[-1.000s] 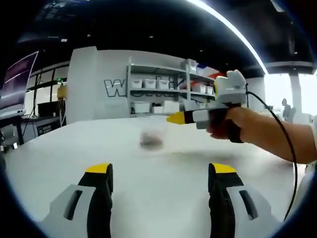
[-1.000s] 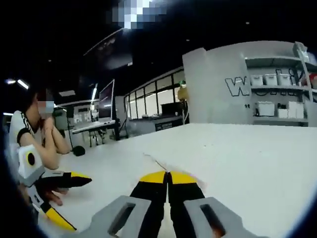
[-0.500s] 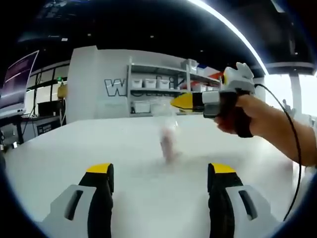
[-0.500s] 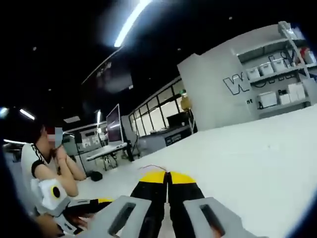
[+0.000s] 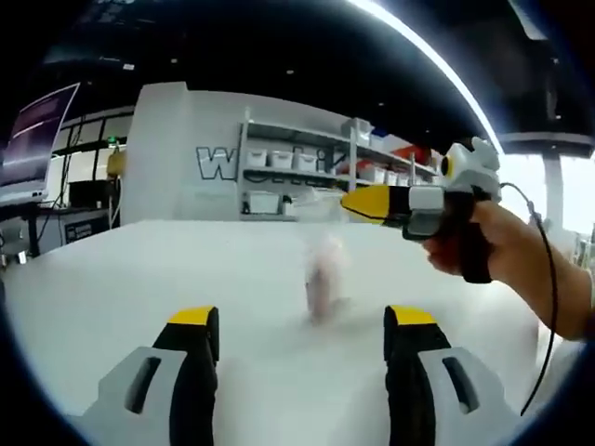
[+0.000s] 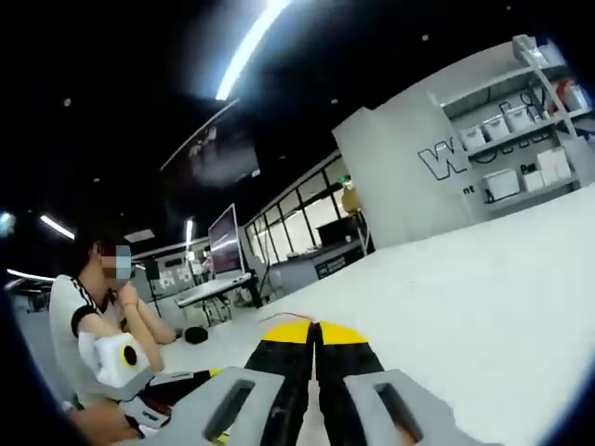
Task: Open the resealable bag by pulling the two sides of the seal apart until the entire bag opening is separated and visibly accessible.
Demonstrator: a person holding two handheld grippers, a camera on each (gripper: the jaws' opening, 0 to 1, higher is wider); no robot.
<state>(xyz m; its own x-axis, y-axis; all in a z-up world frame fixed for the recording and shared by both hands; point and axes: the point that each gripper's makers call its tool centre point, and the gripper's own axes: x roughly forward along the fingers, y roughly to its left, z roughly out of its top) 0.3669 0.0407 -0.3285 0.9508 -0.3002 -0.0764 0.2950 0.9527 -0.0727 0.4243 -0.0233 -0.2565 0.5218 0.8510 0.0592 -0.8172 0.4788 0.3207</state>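
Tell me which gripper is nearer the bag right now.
Right. The right gripper, jaws shut, holds the blurred bag by its top edge, so the bag hangs from it above the table. The left gripper, jaws open, is apart from it, lower and nearer the camera.

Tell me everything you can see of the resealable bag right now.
In the left gripper view the resealable bag is a blurred, clear plastic shape with a pale pinkish mass low inside. It hangs upright from the right gripper, whose shut yellow tips pinch its top edge. Its lower end is near the white table; blur hides whether it touches. In the right gripper view a thin sliver of its edge sticks out beside the jaws. Whether the seal is open cannot be told.
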